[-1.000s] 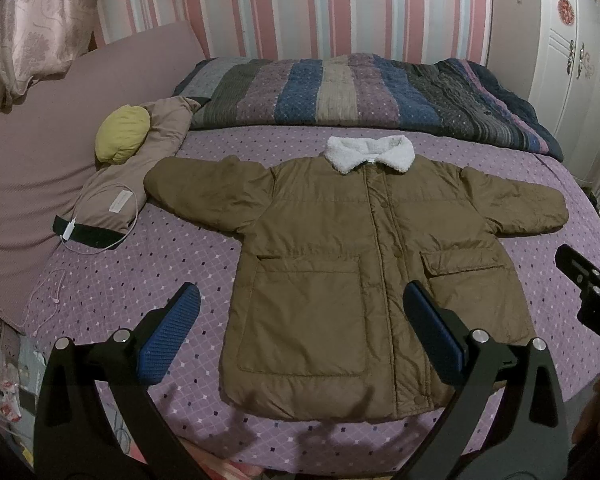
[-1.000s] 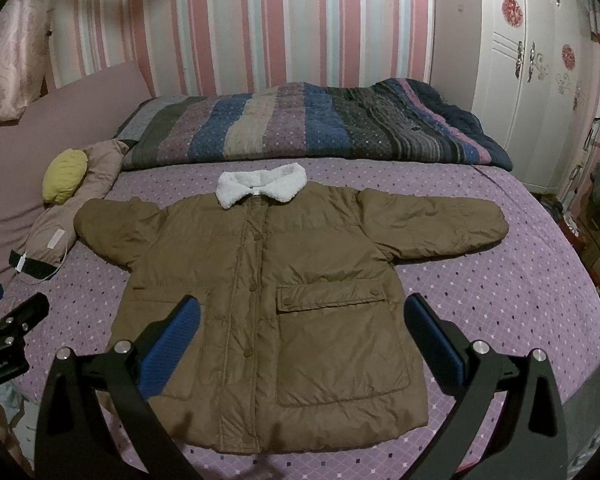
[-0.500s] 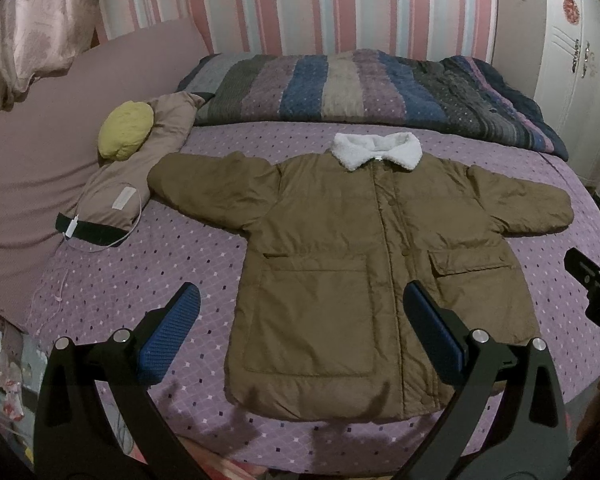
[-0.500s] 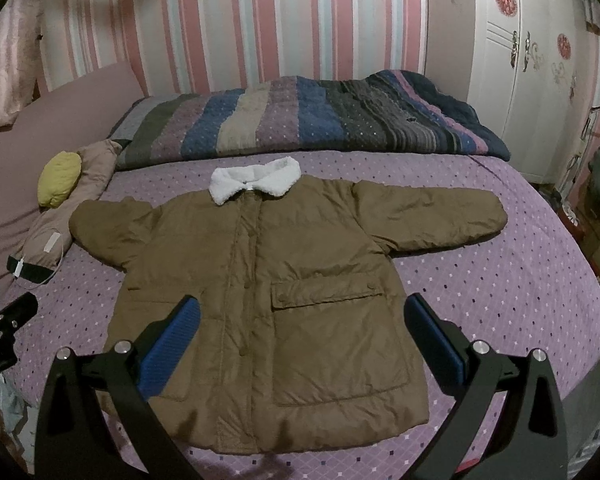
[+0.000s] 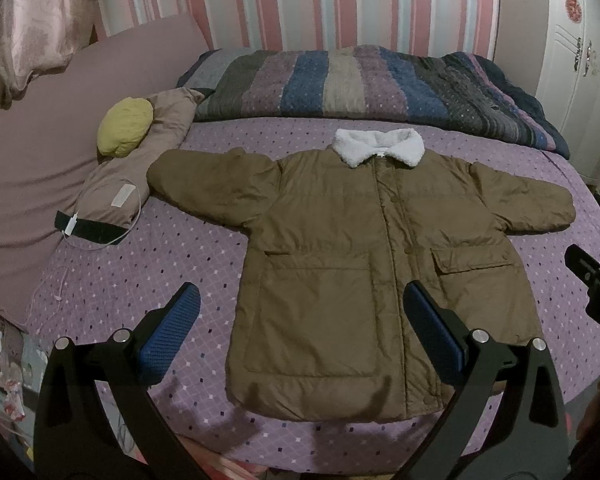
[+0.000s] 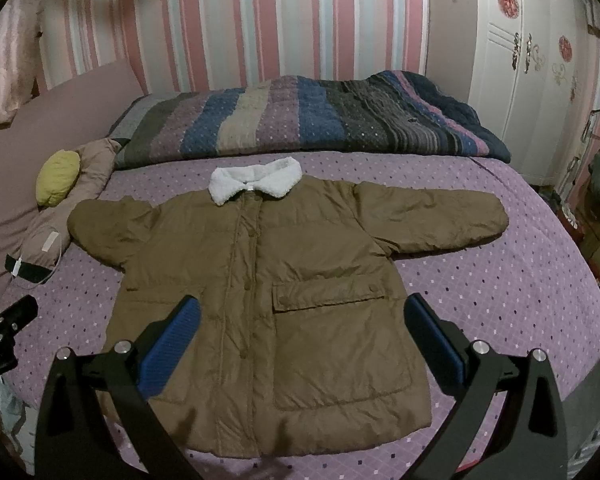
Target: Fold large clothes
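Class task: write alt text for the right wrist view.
A brown padded coat with a white fleece collar lies flat, sleeves spread, on a purple dotted bed. The open right gripper hovers above its hem.

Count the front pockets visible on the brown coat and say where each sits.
2. One patch pocket on the coat lower front toward the pillow side; one flap pocket toward the wardrobe side. Others could be hidden.
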`<action>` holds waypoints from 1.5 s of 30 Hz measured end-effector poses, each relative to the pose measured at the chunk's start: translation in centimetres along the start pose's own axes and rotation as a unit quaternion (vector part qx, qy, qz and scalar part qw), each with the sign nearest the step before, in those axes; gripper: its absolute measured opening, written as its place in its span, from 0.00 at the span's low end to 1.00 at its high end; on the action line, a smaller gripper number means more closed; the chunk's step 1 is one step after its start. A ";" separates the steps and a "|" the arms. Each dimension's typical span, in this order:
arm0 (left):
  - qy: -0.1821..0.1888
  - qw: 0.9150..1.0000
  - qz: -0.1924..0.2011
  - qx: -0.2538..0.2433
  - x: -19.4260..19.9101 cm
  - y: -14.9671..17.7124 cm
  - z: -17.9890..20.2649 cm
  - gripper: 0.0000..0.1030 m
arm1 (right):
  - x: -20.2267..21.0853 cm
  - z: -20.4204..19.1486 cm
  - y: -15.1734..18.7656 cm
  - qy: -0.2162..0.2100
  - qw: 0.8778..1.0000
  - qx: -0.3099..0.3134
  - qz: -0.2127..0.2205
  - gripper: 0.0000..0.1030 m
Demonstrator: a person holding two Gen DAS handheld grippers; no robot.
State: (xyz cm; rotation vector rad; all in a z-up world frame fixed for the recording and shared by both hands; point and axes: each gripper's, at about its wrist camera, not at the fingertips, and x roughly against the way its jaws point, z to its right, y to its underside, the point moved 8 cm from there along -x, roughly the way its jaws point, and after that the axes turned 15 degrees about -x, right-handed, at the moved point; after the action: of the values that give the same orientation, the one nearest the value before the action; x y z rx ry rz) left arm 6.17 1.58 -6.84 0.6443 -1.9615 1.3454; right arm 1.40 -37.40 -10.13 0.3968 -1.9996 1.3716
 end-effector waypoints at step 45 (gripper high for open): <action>-0.056 0.996 -0.024 0.059 -13.8 -2.7 -15.3 0.97 | -12.5 -14.7 -2.9 -0.002 0.997 0.083 -0.009 0.99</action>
State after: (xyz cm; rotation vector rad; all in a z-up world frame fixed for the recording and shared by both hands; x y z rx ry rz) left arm 20.91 15.33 -11.81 0.8347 -1.9518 1.4318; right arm 17.37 -26.71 -13.27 0.4916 -1.8866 1.5309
